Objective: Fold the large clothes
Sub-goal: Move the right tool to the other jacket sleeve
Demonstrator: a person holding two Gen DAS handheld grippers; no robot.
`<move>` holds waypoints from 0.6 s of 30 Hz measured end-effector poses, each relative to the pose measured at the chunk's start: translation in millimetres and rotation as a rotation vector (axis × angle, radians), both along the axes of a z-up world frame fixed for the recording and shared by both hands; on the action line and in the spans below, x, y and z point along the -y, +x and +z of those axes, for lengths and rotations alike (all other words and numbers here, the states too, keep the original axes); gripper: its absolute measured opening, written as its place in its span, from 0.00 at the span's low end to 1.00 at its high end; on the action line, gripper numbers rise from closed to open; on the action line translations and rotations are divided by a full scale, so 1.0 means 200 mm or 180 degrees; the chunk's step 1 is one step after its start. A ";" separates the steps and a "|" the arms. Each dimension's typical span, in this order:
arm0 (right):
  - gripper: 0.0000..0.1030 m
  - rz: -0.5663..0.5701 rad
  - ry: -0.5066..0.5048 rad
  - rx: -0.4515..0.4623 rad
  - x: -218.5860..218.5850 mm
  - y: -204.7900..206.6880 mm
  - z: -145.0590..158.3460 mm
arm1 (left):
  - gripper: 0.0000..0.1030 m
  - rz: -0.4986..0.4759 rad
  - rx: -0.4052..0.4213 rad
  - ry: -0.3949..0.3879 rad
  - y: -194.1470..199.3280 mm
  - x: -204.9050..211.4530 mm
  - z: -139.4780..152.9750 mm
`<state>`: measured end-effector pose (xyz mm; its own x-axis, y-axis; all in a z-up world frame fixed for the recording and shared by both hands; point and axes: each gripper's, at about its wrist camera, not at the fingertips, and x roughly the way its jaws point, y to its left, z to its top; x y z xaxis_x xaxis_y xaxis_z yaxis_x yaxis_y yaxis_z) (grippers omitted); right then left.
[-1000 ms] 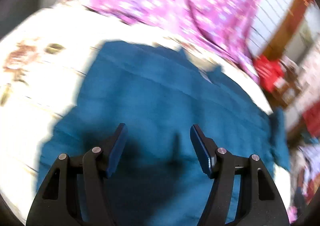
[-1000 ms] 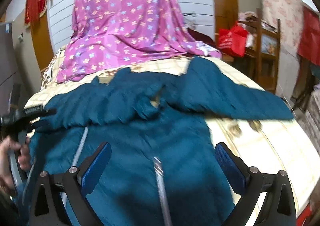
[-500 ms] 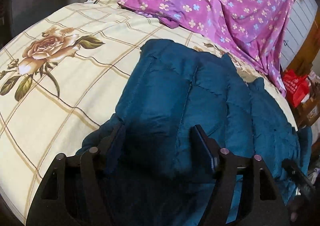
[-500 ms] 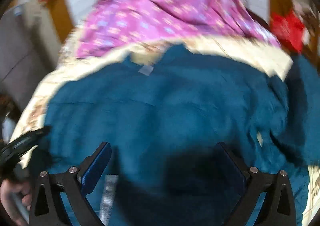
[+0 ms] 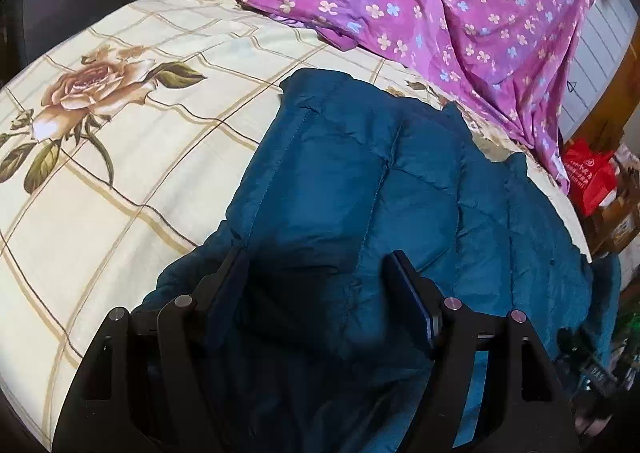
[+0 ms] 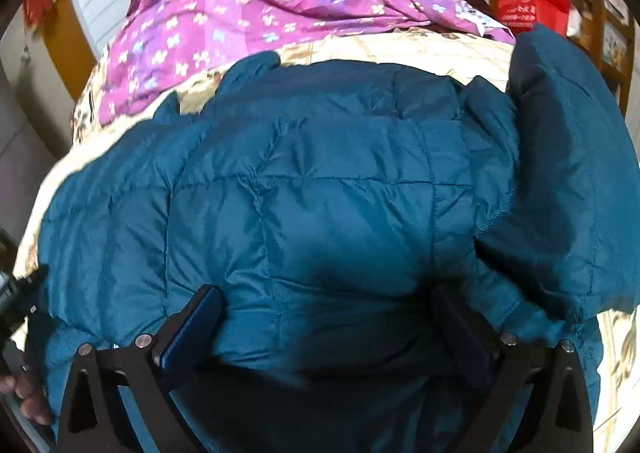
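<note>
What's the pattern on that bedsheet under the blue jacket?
Cream bedsheet with a tan grid and big printed roses, clearest in the left wrist view beside the jacket.

Left gripper (image 5: 320,293), right gripper (image 6: 332,317): jaws spread wide.

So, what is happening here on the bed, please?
A person is folding a teal quilted jacket on a bed with a rose-print sheet, holding one set of tongs in each hand. The left tongs and the right tongs are both open, low over the jacket, gripping nothing. One sleeve lies folded over at the right side. A purple flowered cloth lies beyond it.
</note>
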<state>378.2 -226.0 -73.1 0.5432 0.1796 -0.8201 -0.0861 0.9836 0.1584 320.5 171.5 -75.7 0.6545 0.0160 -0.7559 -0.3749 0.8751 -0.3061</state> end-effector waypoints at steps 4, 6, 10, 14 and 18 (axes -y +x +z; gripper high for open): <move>0.98 -0.0149 0.0087 0.0044 0.03 -0.05 0.10 | 0.70 0.0074 0.0012 0.0124 -0.02 0.01 0.06; 0.98 -0.0153 0.0156 0.0349 0.01 -0.11 0.21 | 0.70 0.0076 0.0038 0.0285 -0.03 0.03 0.08; 0.99 0.0162 0.0042 0.0456 -0.12 -0.11 0.24 | 0.70 -0.0021 -0.0211 0.0385 0.02 0.04 -0.01; 1.00 0.0187 -0.0129 -0.0059 -0.16 -0.04 0.01 | 0.71 -0.0048 -0.0255 0.0477 0.03 0.05 -0.02; 1.00 0.0216 -0.0106 -0.0021 -0.14 -0.05 0.04 | 0.71 -0.0033 -0.0270 0.0466 0.02 0.04 0.00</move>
<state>368.6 -197.2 -64.5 0.5253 0.1884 -0.8298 -0.1518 0.9803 0.1265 325.2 163.2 -76.6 0.5893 0.1237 -0.7984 -0.3846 0.9120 -0.1426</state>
